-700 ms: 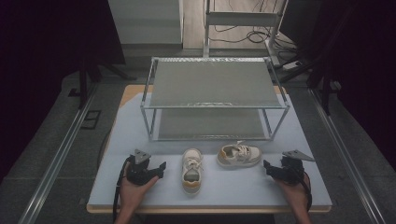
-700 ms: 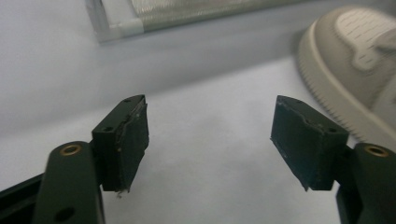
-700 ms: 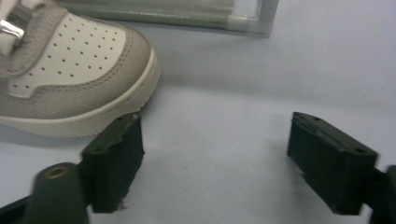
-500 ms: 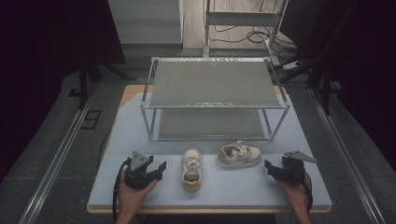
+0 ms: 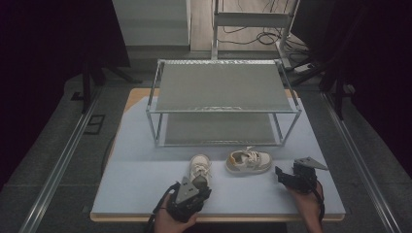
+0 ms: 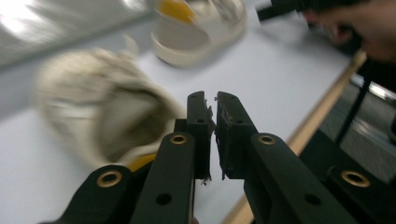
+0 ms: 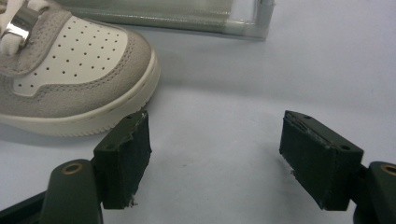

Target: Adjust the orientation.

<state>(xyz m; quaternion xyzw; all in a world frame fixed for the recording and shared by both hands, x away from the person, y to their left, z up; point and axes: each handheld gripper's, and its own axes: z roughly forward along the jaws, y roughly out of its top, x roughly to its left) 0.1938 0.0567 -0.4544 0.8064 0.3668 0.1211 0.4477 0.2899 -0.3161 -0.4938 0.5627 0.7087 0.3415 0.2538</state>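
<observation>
so the left gripper (image 5: 203,188) is clenched with nothing in it, sitting right at the heel of the near sneaker (image 5: 199,168), which points toward the metal rack (image 5: 223,86). the right gripper (image 5: 281,174) is spread wide and holding nothing, low over the counter (image 5: 136,179), just beside the toe of the other sneaker (image 5: 248,161), which lies crosswise in front of the rack.

2 small cream-and-grey lace-up sneakers (image 5: 248,162) lie on the pale table, one (image 5: 199,169) toe pointing away, the other turned sideways beside it.
</observation>
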